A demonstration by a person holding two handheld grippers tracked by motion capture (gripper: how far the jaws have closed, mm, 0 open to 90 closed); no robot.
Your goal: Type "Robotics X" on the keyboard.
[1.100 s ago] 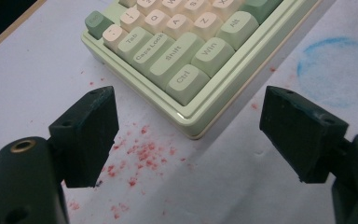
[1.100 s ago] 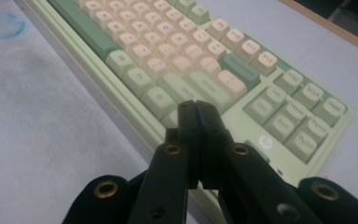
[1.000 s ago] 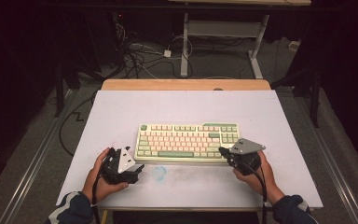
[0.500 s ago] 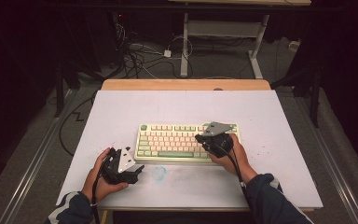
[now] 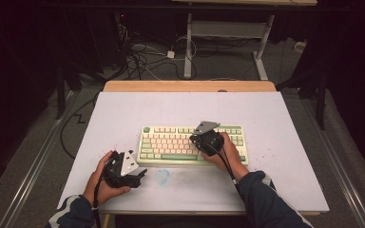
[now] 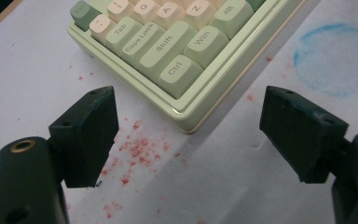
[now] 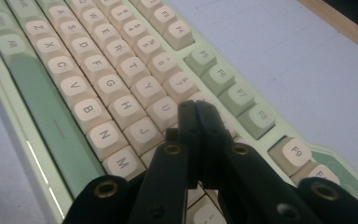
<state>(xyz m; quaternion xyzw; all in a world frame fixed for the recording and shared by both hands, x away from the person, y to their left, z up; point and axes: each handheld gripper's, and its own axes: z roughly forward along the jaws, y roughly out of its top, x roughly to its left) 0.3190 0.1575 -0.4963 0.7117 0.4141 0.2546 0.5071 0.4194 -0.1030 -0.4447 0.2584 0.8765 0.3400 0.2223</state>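
From the high view, nearest the person, the left gripper rests on the tabletop just off the keyboard's near-left corner. The keyboard lies from it at about one o'clock. In the left gripper view its jaws stand wide apart with nothing between them, and the corner with the Ctrl key sits just ahead of the gap. Red crumbs speckle the sheet under it, and a faint blue ring stain lies just to its right.

Farther in, the right gripper is over the keyboard itself, right of centre. The keyboard's long axis runs nine to three across the tabletop, so any travel along a row goes sideways. This hand is plainly the nearer one to the keys. In the right gripper view its jaws are pressed together into a single tip, holding nothing. That tip points at the keys around U and J, towards eleven o'clock. I cannot tell whether it touches a keycap or hovers just above. It looks poised to press a key in that cluster, which would call for a short dip straight down.
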